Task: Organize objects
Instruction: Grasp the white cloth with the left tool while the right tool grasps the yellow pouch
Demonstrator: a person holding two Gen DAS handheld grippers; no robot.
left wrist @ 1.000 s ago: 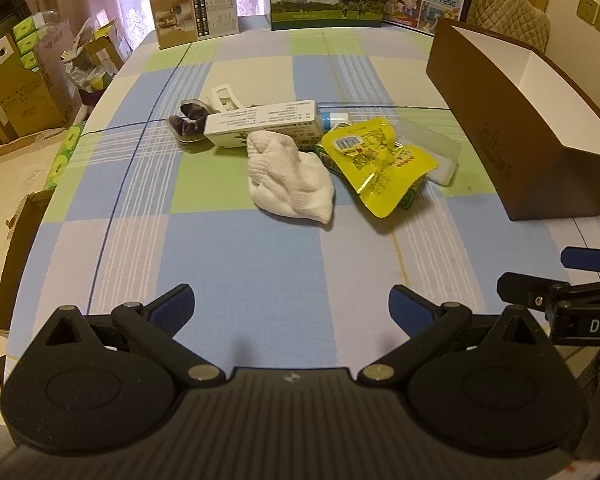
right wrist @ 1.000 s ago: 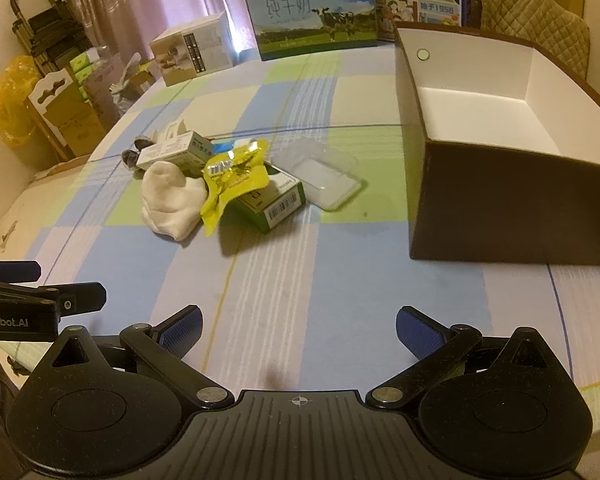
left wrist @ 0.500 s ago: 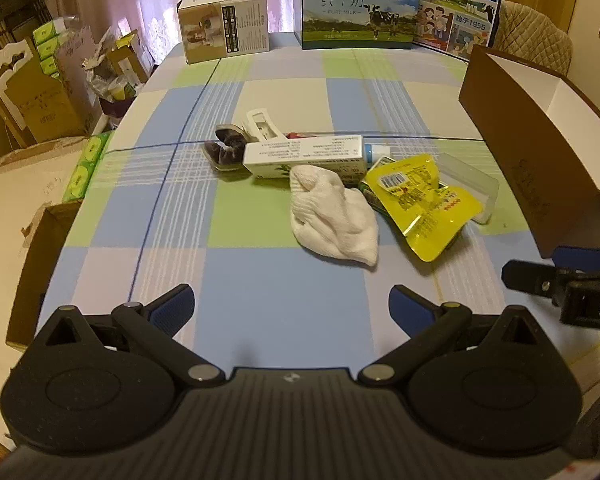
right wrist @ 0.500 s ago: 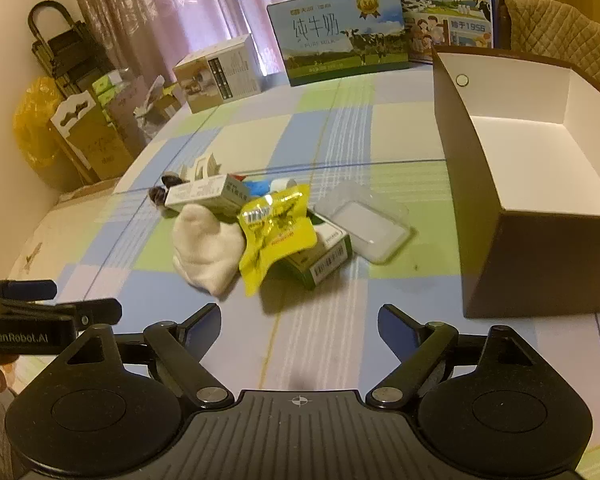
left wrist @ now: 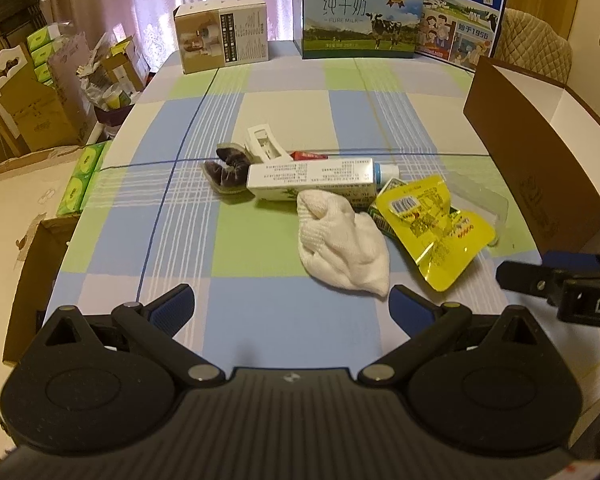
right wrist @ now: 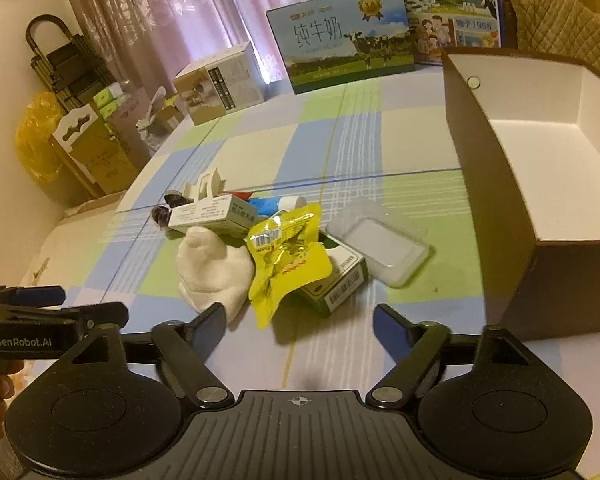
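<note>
Right wrist view: right claw spread, empty, near yellow pouch atop green box on bench. Risk: slick pouch slides, dragging white cloth.

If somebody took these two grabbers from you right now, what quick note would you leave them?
Left gripper: open, empty, hovering over the table near the white cloth.
Right gripper: open, empty, facing the yellow pouch.
The clutter sits in one pile mid-table: cloth, pouch, green box under the pouch, long white carton, clear plastic tray, dark fuzzy item.
Brown box, right of the pile: inside looks empty.
Done: nothing visibly packed. Left: seemingly the whole pile.
</note>
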